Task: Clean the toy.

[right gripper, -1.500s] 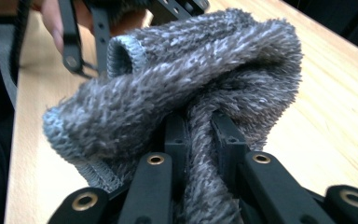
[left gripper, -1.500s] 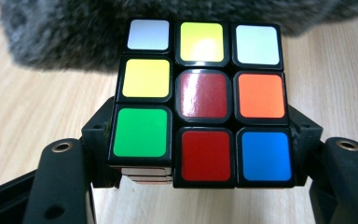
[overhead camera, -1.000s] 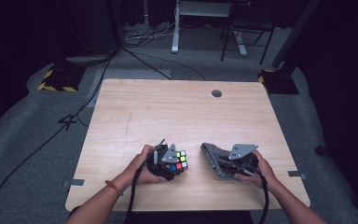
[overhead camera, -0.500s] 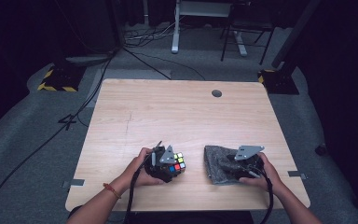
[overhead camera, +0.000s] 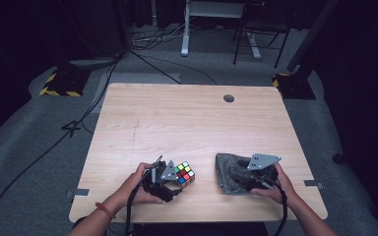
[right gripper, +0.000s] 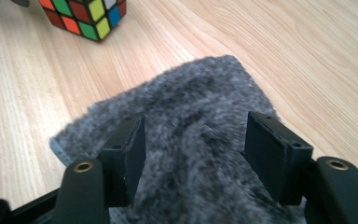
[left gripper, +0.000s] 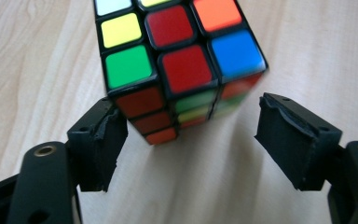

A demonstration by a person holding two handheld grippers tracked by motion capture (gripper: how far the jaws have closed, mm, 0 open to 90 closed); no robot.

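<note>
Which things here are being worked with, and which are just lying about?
Being worked with:
- puzzle cube, just ahead of the open left gripper
- grey fuzzy cloth, under the open right gripper

Lying about:
- cables on the floor beyond the wooden table

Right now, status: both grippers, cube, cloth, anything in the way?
Left gripper open, jaws either side of the cube, no grip. Right gripper open over the grey cloth. Table beyond them bare.
</note>
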